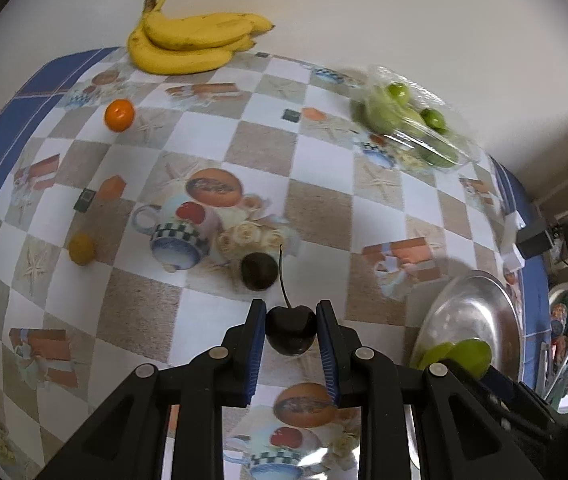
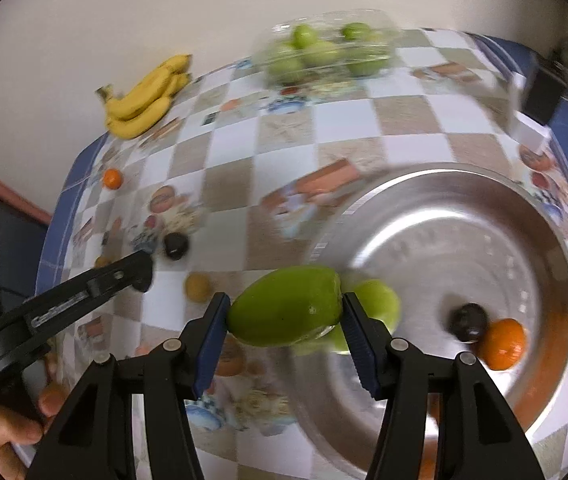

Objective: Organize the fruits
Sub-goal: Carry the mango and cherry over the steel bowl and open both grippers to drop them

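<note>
Left gripper (image 1: 291,330) clamps dark cherry (image 1: 291,334), clear of tablecloth (image 1: 324,208); right gripper (image 2: 286,322) grips green fruit (image 2: 284,306) over steel bowl (image 2: 424,216) rim. Carry yours past rim, lower close, release green fruit first, keep cherry squeeze light

The table (image 1: 324,208) is covered with a checkered cloth printed with teapots and boxes, with a blue border. On it lie a bunch of bananas (image 1: 191,44) at the far edge, a small orange (image 1: 119,115), a yellowish small fruit (image 1: 81,249), a dark cherry (image 1: 259,271) and a clear plastic box of green fruits (image 1: 412,124). A metal bowl (image 2: 444,216) stands near the right edge, and another yellowish fruit (image 2: 198,287) lies left of it.
</note>
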`<state>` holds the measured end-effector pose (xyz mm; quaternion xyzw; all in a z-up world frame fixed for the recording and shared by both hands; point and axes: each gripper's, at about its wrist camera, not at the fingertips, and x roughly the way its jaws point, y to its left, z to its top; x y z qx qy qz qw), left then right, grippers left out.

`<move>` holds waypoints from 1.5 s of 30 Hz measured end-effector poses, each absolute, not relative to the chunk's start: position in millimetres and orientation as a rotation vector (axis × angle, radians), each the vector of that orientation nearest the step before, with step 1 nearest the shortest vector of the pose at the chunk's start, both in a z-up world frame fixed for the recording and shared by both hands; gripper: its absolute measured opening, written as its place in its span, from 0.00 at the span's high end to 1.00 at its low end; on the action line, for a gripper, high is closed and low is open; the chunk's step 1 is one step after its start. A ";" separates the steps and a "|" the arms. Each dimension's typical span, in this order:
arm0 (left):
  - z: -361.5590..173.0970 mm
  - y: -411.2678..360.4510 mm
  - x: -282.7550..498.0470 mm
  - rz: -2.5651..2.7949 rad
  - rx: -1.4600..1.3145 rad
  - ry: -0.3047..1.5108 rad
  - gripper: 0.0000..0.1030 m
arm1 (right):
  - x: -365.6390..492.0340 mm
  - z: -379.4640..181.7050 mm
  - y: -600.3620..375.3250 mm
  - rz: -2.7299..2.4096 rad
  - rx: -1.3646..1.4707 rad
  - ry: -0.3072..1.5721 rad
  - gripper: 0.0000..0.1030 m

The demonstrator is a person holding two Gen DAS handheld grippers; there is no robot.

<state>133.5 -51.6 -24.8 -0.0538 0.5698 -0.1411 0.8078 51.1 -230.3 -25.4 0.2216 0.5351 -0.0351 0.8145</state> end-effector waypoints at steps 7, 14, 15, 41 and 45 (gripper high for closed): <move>-12.2 -81.8 119.4 -0.367 -0.059 1.198 0.73 | 33.2 -27.3 -271.4 -0.215 0.514 1.144 0.44; -1.1 -126.6 97.1 -0.457 0.044 1.180 0.73 | 14.0 -28.6 -308.1 -0.312 0.589 1.122 0.44; 0.4 -134.6 92.5 -0.475 0.064 1.177 0.73 | 10.7 -28.4 -314.2 -0.325 0.598 1.116 0.44; -41.8 -213.8 35.4 -0.598 0.296 1.303 0.73 | -10.8 -57.4 -360.7 -0.446 0.677 1.109 0.43; -47.0 -214.6 33.8 -0.595 0.306 1.312 0.73 | -9.6 -58.6 -360.1 -0.445 0.671 1.111 0.43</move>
